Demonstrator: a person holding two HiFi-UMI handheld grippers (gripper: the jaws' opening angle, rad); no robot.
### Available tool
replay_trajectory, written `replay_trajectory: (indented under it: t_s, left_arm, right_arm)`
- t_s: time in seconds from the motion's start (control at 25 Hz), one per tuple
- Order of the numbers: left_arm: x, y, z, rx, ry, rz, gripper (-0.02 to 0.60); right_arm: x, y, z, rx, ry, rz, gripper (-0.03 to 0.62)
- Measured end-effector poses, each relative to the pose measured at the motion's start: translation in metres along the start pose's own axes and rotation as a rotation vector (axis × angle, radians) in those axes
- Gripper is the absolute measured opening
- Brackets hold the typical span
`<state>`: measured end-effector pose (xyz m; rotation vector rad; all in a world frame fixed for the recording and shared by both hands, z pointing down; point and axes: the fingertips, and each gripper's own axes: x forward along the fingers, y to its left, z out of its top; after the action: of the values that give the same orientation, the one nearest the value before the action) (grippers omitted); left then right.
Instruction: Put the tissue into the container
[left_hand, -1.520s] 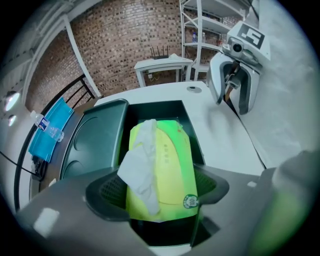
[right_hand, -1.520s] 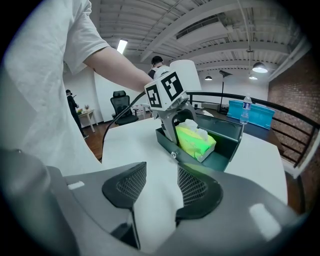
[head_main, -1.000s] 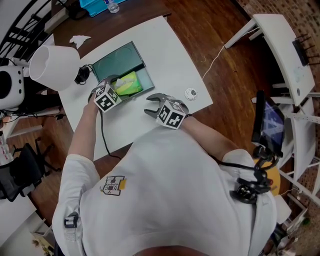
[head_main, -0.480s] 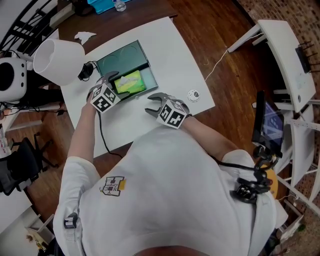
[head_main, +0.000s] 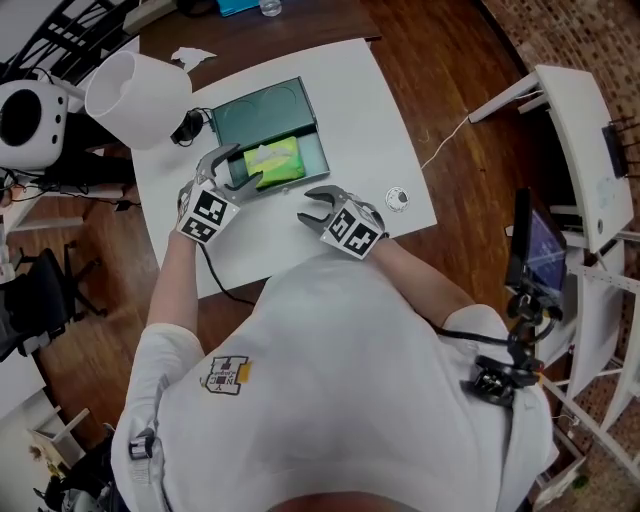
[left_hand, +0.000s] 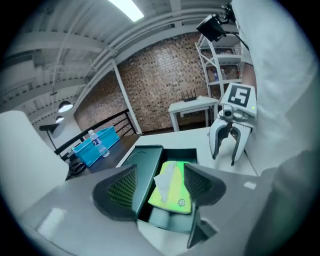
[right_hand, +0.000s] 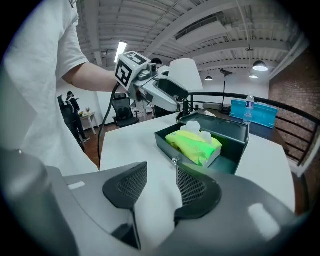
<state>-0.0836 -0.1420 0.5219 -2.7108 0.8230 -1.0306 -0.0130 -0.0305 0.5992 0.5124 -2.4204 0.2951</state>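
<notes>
Bench (head_main: 350, 100): dark container (head_main: 260, 112), lid open, green tissue pack (head_main: 274, 160) already lying inside. Left gripper (head_main: 232, 170) over the container's near-left corner; jaws just been narrowing, part-spread, nothing between. Right gripper (head_main: 310, 204) near-right of container, jaws spread, empty. I'd lift left clear of the raised sheet. White lampshade (head_main: 140, 98) left of container and small disc (head_main: 398, 199) right of it: neither in the way.

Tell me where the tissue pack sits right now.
In the head view, the green tissue pack lies inside the dark open container on the white table, upper left of centre, just beyond the left gripper.
</notes>
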Motion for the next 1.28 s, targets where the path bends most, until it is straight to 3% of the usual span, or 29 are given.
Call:
replay_trajectory:
  t_s: [0.24, 0.52, 0.88, 1.28]
  left_arm:
    - [-0.028, -0.022, -0.003, -0.262, -0.139, 0.145, 0.103]
    - [-0.029, -0.094, -0.036, -0.373, -0.115, 0.128, 0.0]
    - [-0.014, -0.171, -0.091, -0.545, 0.035, 0.055, 0.0]
    - [-0.018, -0.183, -0.093, -0.558, 0.054, 0.055, 0.0]
  right_arm:
    - [0.002, 0.002, -0.002, 0.0, -0.014, 0.006, 0.155]
    - [0.007, 0.003, -0.007, 0.008, -0.014, 0.013, 0.149]
    - [0.01, 0.015, -0.021, 0.023, 0.015, 0.035, 0.123]
    - [0.011, 0.024, -0.033, 0.021, 0.046, 0.055, 0.115]
